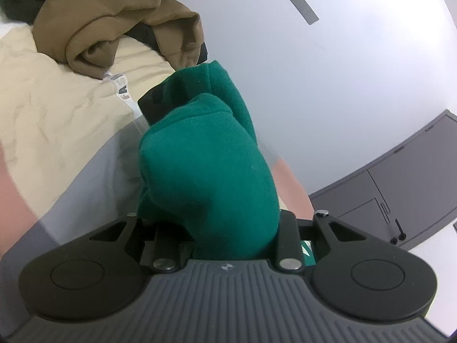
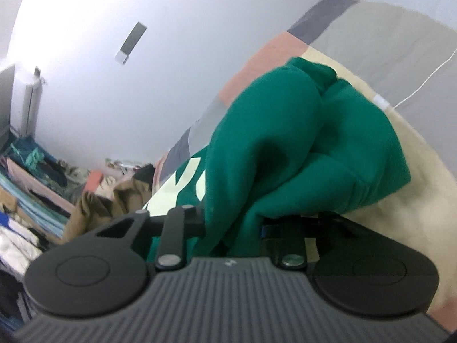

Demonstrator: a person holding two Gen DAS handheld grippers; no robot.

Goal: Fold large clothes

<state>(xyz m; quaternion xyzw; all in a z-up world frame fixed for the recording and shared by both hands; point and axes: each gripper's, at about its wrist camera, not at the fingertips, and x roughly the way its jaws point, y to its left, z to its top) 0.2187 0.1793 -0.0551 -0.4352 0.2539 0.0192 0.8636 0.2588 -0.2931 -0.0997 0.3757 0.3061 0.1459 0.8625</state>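
Note:
A green sweatshirt (image 1: 205, 177) is bunched up between the fingers of my left gripper (image 1: 197, 120), which is shut on the cloth. The cloth covers most of both fingers; only one black fingertip (image 1: 158, 101) pokes out at the left. In the right wrist view the same green sweatshirt (image 2: 271, 131), with pale lettering (image 2: 182, 183) on it, is gathered in my right gripper (image 2: 257, 177). That gripper is shut on a thick fold, and its fingers are hidden under the fabric. The garment hangs lifted above the bed.
A beige garment (image 1: 57, 100) lies spread on the patchwork bed cover (image 1: 94, 165), with a brown hoodie (image 1: 108, 28) heaped at its far end. A grey cabinet (image 1: 400, 194) stands by the white wall. Piled clothes (image 2: 34, 185) and a white cable (image 2: 422, 85) show in the right view.

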